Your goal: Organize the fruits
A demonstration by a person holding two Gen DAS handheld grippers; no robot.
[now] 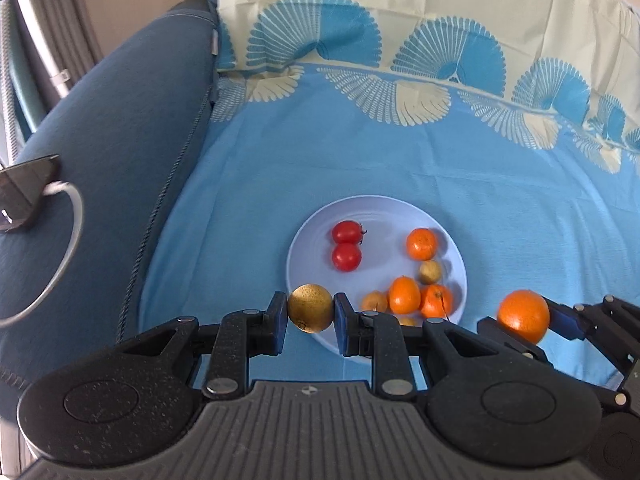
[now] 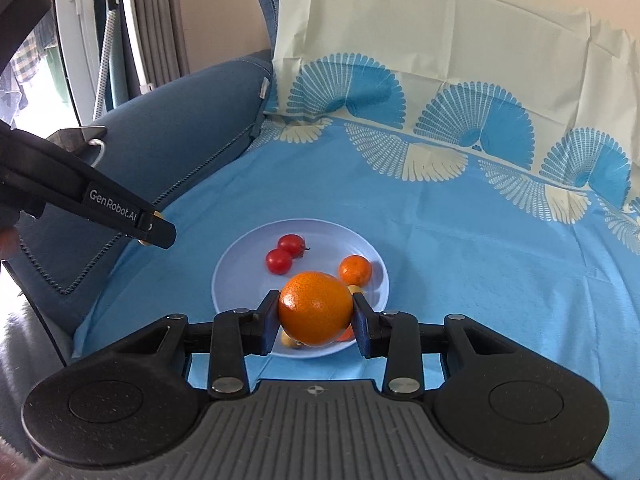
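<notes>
A pale blue plate (image 1: 304, 236) (image 2: 240, 256) lies on a blue cloth. On it are two red tomatoes (image 1: 346, 257) (image 2: 279, 261), several small oranges (image 1: 421, 243) (image 2: 355, 269) and small yellow-brown fruits (image 1: 430, 272). My left gripper (image 1: 311, 311) is shut on a round yellow-brown fruit (image 1: 311, 308), held above the plate's near left rim. My right gripper (image 2: 316, 312) (image 1: 524, 318) is shut on a large orange (image 2: 316, 308) (image 1: 523, 315), held over the plate's near edge. The left gripper's finger (image 2: 156, 232) shows at left in the right wrist view.
The blue cloth (image 1: 500, 200) with fan patterns covers a sofa seat and backrest. A dark blue armrest (image 1: 104, 152) rises at left, with a black device and white cable (image 1: 24, 192) on it. A window and curtains (image 2: 100, 20) stand beyond.
</notes>
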